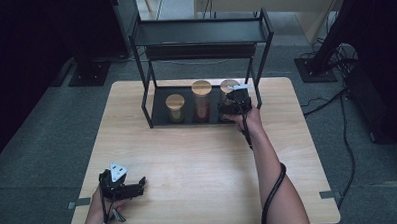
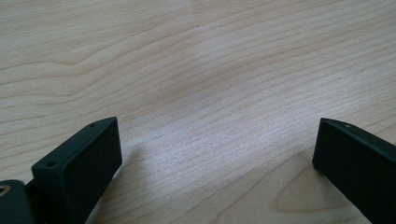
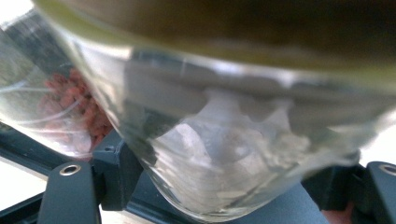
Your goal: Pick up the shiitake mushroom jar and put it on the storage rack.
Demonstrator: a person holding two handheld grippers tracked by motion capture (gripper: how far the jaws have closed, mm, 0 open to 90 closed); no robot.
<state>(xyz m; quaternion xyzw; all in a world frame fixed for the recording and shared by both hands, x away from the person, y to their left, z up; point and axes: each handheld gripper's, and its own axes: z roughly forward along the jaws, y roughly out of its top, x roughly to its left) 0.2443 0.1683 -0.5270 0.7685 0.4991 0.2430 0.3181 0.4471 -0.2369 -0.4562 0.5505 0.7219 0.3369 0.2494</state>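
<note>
Glass jar (image 3: 219,154) in your right gripper (image 1: 234,103): clear wall, pale contents low inside, a wooden lid (image 1: 228,84) on top, and the jaws closed on its sides. It stands at the right end of the black rack's (image 1: 204,37) lower tray, on the far side of the table (image 1: 198,162). Count three jars in that row: yours, a taller middle jar (image 1: 202,99) with reddish contents just beside it, and a shorter left jar (image 1: 175,108); all carry wooden lids. Your left gripper (image 2: 215,154) rests near the table's near left corner, jaws spread wide over bare wood, nothing between them. Two grippers, one rack, two shelf levels.
</note>
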